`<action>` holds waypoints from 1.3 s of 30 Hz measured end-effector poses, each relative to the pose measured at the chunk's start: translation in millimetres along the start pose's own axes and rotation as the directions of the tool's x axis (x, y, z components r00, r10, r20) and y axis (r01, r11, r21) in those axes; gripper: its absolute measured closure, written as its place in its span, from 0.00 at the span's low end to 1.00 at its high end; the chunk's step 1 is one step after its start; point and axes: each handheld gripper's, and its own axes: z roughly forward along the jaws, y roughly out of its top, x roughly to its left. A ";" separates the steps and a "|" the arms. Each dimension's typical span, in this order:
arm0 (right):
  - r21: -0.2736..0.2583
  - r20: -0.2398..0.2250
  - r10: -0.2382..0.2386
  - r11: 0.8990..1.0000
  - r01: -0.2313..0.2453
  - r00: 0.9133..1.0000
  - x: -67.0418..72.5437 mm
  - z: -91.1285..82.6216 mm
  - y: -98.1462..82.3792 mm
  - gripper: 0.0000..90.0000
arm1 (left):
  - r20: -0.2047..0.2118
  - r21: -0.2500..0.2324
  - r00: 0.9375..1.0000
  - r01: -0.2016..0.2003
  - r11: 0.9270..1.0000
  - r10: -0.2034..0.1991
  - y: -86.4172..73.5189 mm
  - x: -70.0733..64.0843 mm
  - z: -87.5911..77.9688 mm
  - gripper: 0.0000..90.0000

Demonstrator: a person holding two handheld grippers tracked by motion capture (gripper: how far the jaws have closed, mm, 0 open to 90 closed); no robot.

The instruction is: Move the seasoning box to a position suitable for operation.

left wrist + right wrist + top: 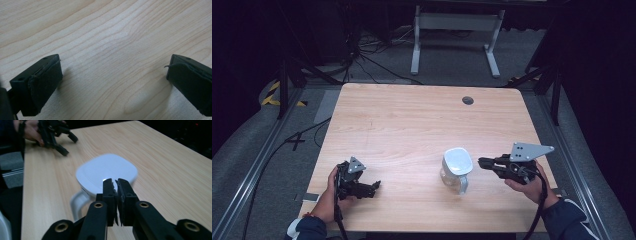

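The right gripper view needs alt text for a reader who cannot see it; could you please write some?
The right gripper, its two black jaws shut with nothing between them, points at a white-lidded jug with a handle on a wooden table. Farther off, a hand holds the left gripper, jaws open.

Blurred in the right gripper view: white lidded jug [107,173], outline smeared, base cut off behind the right tongs [115,183]. Beyond the jug, left tongs [63,143] also soft. Jug contents under the lid hidden.
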 end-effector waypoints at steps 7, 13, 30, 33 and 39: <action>0.046 -0.037 -0.049 0.998 0.051 0.998 15.4 26.2 14.4 0.99 | 0.024 -0.007 0.999 -0.033 0.999 0.033 0.1 1.4 0.6 0.00; 0.067 -0.063 -0.053 0.996 0.057 0.997 20.4 34.0 12.1 0.99 | 0.028 -0.008 0.999 -0.039 0.999 0.040 0.3 2.0 0.8 0.00; 0.048 -0.061 -0.059 0.997 0.062 0.996 19.8 33.2 8.2 1.00 | 0.028 -0.003 0.998 -0.050 0.999 0.050 1.8 1.8 1.0 0.01; 0.041 -0.066 -0.054 0.998 0.057 0.996 19.0 32.2 6.8 1.00 | 0.046 -0.008 0.998 -0.043 0.999 0.044 4.7 -1.5 1.1 0.06; 0.043 -0.076 -0.070 0.996 0.073 0.995 19.7 29.8 5.7 1.00 | 0.091 -0.028 0.991 -0.095 0.995 0.097 19.6 -10.8 3.8 0.32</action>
